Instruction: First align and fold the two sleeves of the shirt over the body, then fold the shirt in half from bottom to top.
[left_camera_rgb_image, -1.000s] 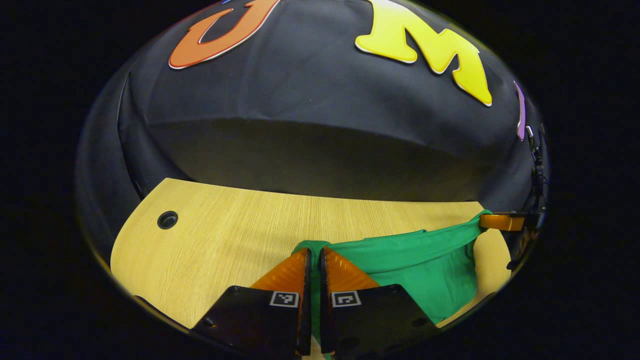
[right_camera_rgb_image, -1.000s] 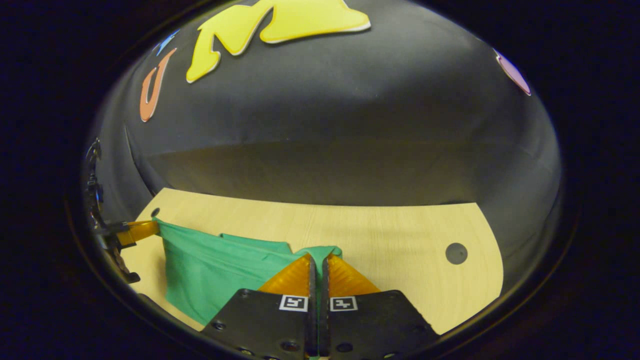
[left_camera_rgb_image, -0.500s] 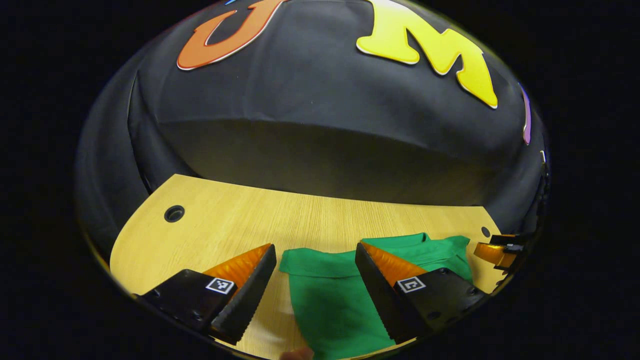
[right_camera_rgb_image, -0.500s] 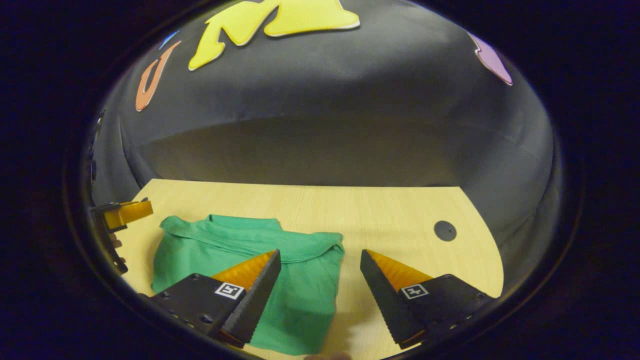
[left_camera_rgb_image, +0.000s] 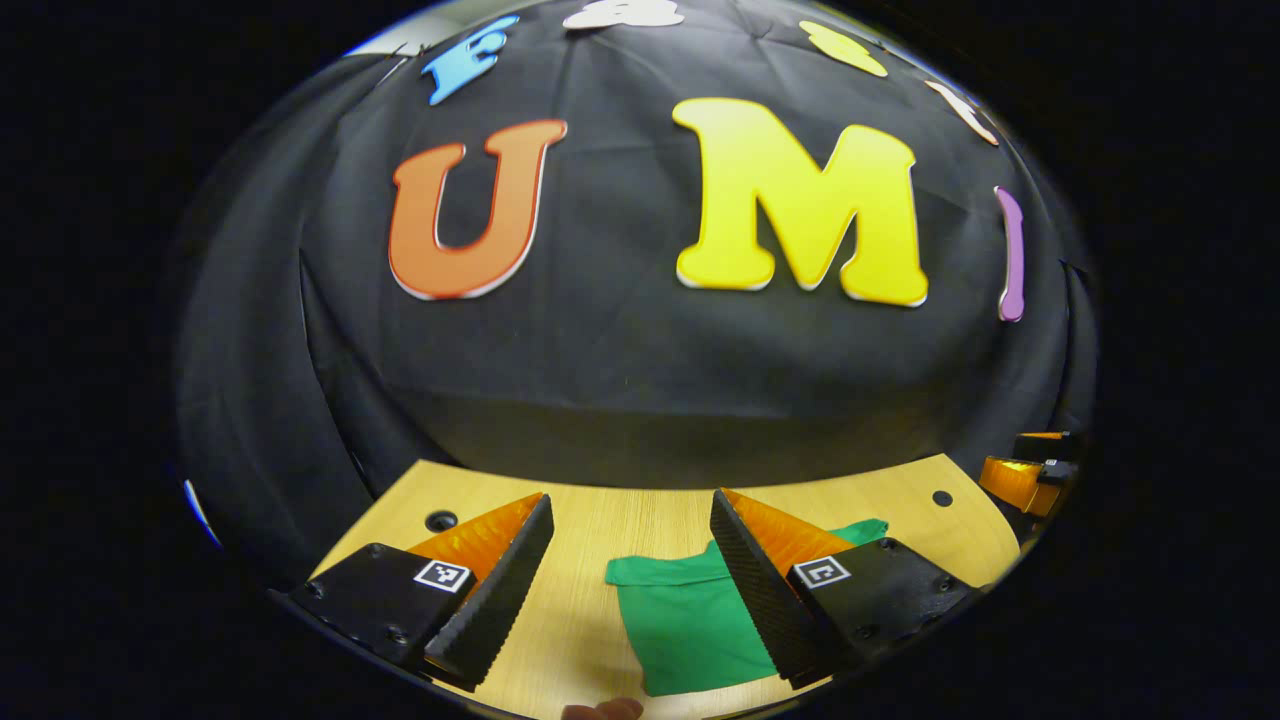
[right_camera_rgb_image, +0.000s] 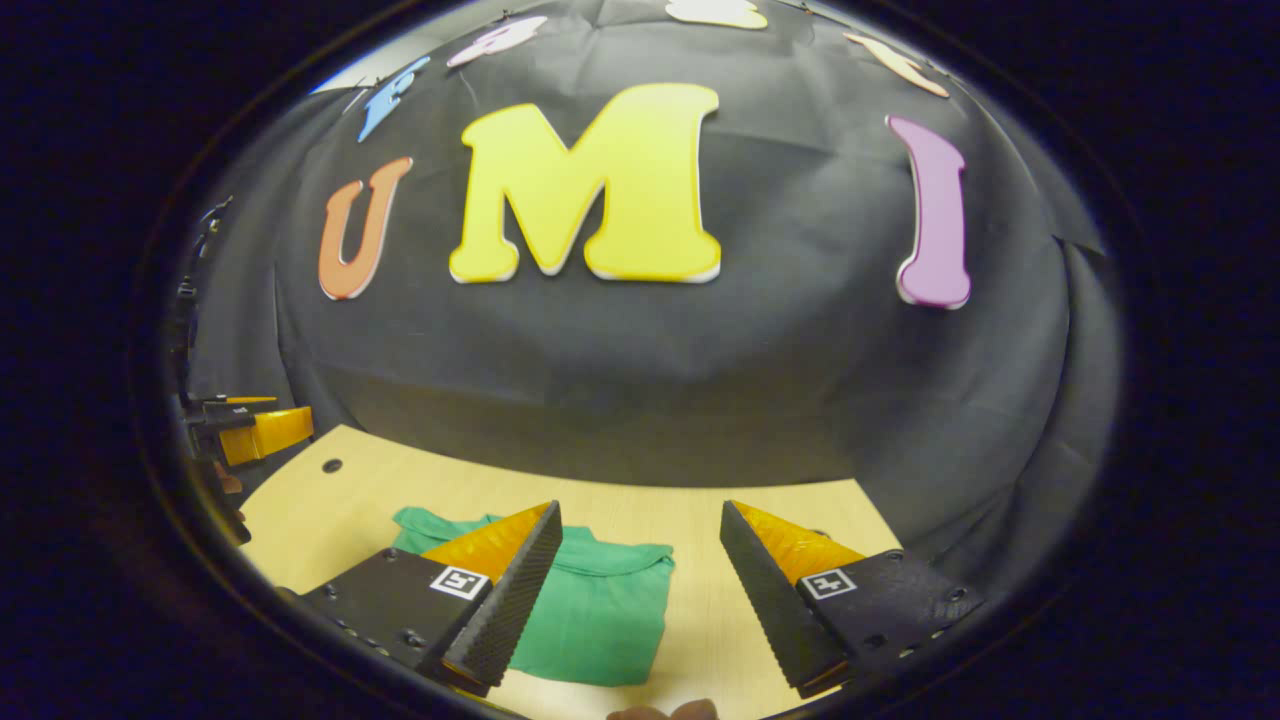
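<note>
The surface (left_camera_rgb_image: 590, 520), a pale wood-grain top with rounded corners and a small dark round hole near each far corner, is seen from higher than half a second ago, with far more of the booth wall above it. The shirt (right_camera_rgb_image: 590, 610), a green, soft, matte knit, is laid as a compact rectangle on the near half of the surface, about midway between the side edges; a second ago its edge was pinched and stretched between the two tools, and now it is left flat with a doubled edge along its far side. From this the bottom-to-top fold is judged to be finished, though the sleeves are hidden inside the bundle.

The left hand-held gripper (left_camera_rgb_image: 630, 585) is released, its ridged wedge-shaped fingers spread wide and raised clear of the cloth. The right hand-held gripper (right_camera_rgb_image: 640, 595) is likewise released, fingers apart and lifted off the shirt. In each view the other tool is glimpsed at the side margin, well apart from the shirt.
</note>
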